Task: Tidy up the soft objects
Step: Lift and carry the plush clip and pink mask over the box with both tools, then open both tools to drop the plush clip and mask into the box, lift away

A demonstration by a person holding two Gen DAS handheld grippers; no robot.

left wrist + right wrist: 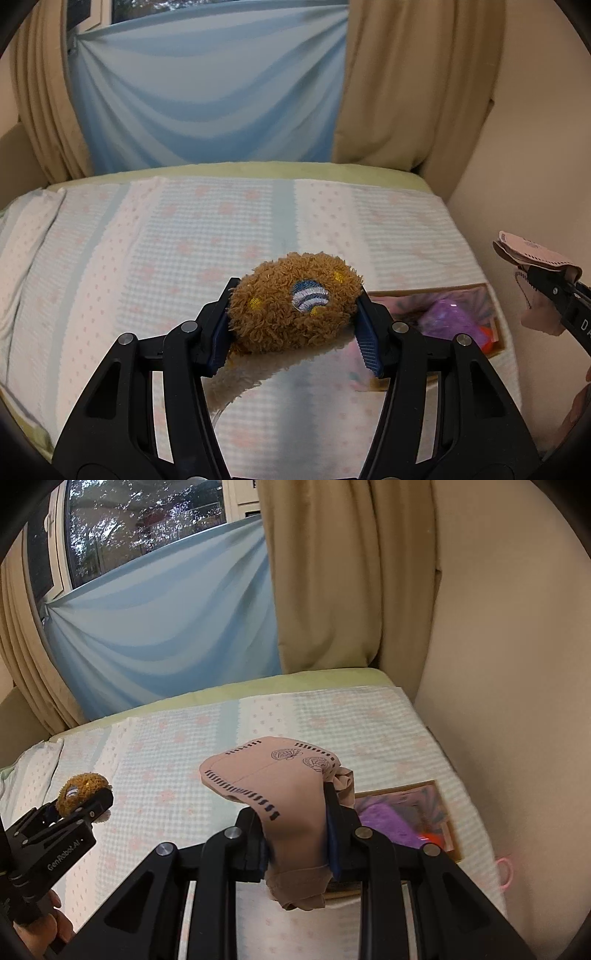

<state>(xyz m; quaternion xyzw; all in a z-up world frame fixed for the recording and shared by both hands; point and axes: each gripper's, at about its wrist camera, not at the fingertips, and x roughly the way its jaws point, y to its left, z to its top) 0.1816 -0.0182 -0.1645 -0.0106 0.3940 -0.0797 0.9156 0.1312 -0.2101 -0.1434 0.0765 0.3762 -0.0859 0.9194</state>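
Observation:
My left gripper is shut on a brown fuzzy plush toy with a blue-and-white striped patch, held above the bed. It also shows at the left of the right wrist view. My right gripper is shut on a pink cloth piece with black dashed stitching, held above the bed near the box. That cloth also shows at the right edge of the left wrist view.
A shallow cardboard box holding a purple soft item and something orange lies on the bed by the right wall; it also shows in the left wrist view. The bed has a white-and-pink dotted blanket. Curtains hang behind.

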